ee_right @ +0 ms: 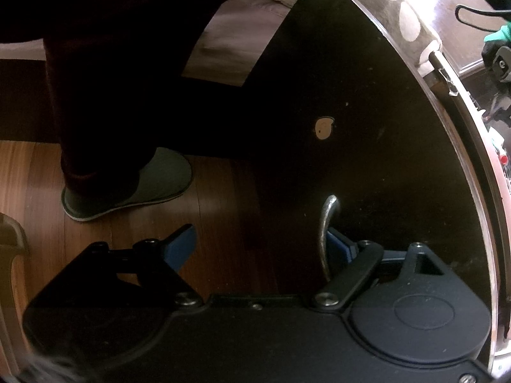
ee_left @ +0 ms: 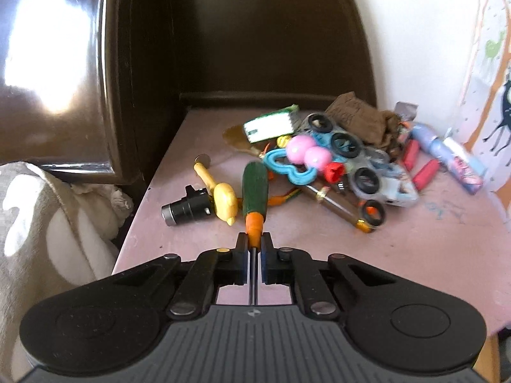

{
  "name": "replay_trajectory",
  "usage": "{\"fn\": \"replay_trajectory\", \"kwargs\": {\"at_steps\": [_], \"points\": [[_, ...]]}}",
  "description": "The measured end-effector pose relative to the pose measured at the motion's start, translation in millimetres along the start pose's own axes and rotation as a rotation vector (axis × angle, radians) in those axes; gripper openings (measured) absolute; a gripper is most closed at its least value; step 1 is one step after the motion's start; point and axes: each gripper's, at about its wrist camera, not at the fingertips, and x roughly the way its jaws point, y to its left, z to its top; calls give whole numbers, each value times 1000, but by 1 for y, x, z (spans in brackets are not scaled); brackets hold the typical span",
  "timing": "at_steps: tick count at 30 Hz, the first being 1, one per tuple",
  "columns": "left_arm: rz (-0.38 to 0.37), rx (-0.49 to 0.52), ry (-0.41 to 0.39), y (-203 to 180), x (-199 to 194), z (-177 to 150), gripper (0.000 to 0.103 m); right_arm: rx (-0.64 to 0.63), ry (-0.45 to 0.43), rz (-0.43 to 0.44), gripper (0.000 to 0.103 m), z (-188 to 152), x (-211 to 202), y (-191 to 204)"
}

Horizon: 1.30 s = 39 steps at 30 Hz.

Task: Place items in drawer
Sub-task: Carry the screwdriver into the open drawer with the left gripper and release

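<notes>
Green-handled screwdriver [ee_left: 254, 191] sits straight ahead of my left gripper [ee_left: 254, 242], jaws nearly closed on its orange collar, metal shaft running back between them, handle pointing far over the pink tabletop [ee_left: 399, 249]. Yellow toy [ee_left: 223, 199] just left of it; toy pile far right. Right gripper [ee_right: 262, 242] wide open, right finger behind the metal drawer handle [ee_right: 327, 223] on the dark drawer front [ee_right: 367, 111].

On the counter [ee_left: 303, 249], a screwdriver [ee_left: 254, 191] lies front and centre — flashlight [ee_left: 186, 209] to its left, toy pile [ee_left: 345, 156] behind and right; a headboard [ee_left: 265, 32] stands at the back.
</notes>
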Motion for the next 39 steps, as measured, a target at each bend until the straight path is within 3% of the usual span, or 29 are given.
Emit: {"fn": "replay_trajectory", "kwargs": {"at_steps": [7, 13, 21, 28, 39], "points": [[-89, -14, -28, -15, -55, -16, 6, -11, 0, -2, 87, -1, 0, 1], [-175, 32, -36, -38, -115, -47, 6, -16, -1, -2, 87, -2, 1, 2], [-293, 105, 73, -69, -161, -115, 6, -19, 1, -4, 87, -2, 0, 2], [-298, 109, 220, -87, -123, -160, 6, -21, 4, -6, 87, -1, 1, 2], [-202, 66, 306, -103, -3, -161, 6, -30, -1, -5, 88, -2, 1, 2]]}}
